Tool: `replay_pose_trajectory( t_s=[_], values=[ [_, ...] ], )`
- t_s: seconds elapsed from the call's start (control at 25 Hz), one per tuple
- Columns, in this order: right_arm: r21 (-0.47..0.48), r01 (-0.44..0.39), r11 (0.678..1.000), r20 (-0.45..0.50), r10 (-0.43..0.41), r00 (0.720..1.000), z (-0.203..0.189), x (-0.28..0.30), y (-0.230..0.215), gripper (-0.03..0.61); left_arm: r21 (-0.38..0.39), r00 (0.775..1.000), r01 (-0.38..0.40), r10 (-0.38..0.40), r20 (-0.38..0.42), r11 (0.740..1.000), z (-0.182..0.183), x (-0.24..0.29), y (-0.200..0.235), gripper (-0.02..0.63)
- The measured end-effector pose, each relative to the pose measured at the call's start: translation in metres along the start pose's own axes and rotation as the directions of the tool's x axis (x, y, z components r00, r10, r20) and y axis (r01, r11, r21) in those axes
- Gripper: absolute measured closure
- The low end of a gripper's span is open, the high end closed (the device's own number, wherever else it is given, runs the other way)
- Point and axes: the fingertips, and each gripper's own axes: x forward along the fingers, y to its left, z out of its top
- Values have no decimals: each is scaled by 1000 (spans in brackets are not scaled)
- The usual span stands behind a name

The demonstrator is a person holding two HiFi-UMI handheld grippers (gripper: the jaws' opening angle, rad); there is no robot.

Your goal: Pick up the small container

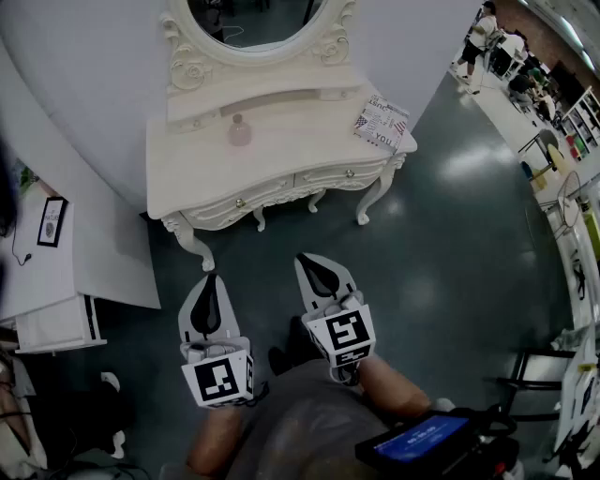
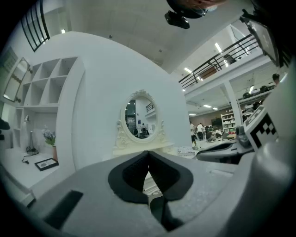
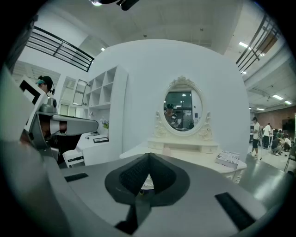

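Observation:
A small pale pink container (image 1: 240,131) stands on the white dressing table (image 1: 309,141), near the back centre under the oval mirror (image 1: 255,21). In the right gripper view the same container (image 3: 166,151) shows faintly on the table top. Both grippers hang low over the dark floor, well short of the table. My left gripper (image 1: 211,278) is shut with nothing between its jaws, tips touching (image 2: 148,152). My right gripper (image 1: 316,262) is also shut and empty, its tips meeting (image 3: 148,155).
A printed booklet (image 1: 381,122) lies on the table's right corner. A white desk (image 1: 37,253) with a framed picture (image 1: 51,221) stands at the left against the curved white wall. People and shelves are at the far right.

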Motion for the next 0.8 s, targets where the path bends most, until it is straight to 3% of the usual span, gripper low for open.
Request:
replay_pose_trajectory(
  t_s=[0.4, 0.8],
  values=[
    [9, -31, 999, 13, 31, 999, 5, 20, -21, 565, 14, 1000, 11, -11, -3, 1000, 4, 34, -11, 600],
    [34, -36, 999, 32, 35, 999, 13, 51, -83, 565, 39, 1000, -4, 4, 5, 999, 18, 92, -35, 600]
  ],
)
